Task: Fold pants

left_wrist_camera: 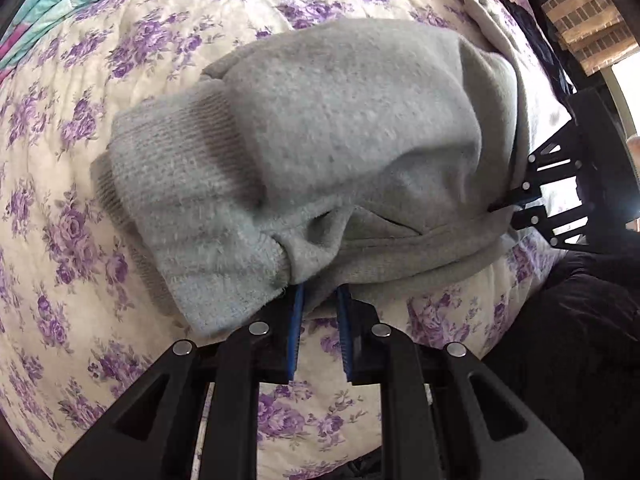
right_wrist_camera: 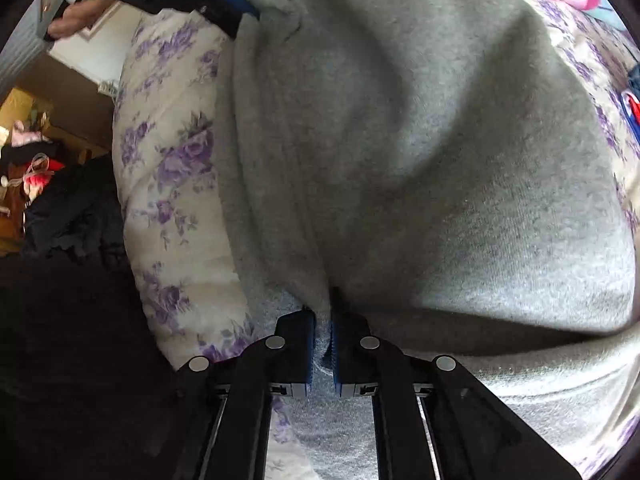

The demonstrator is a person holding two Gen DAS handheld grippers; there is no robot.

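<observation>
Blue pads on the left tool (left_wrist_camera: 320,292) sit a little apart, a bunch of grey fleece caught between their tips — the pants (left_wrist_camera: 320,140), taken near the ribbed cuff (left_wrist_camera: 168,184). The cuff end is flopped over to the tool's left, fuzzy lining showing at its near edge. From the grip, the cloth rises in a rounded heap away from the tool, with a flat lower layer running off to the right.

Right tool (right_wrist_camera: 322,320): pads close together, a fold of the pants (right_wrist_camera: 400,140) pinched between them, fleece lining visible in the gap. Beyond the tips the grey cloth spreads wide and fills most of the right wrist view, creased lengthwise toward the far end.

Each tool shows in the other's camera — the right tool (left_wrist_camera: 516,200) at the heap's right edge, its tips at the cloth; the left tool (right_wrist_camera: 240,4) at the far top left, touching the pants there.

Pants lie on a bed under a cream quilt (left_wrist_camera: 60,240) with purple flowers. A turquoise blanket (left_wrist_camera: 60,0) lies at the quilt's far left corner. Dark fabric (right_wrist_camera: 76,208) is piled beside the bed.
</observation>
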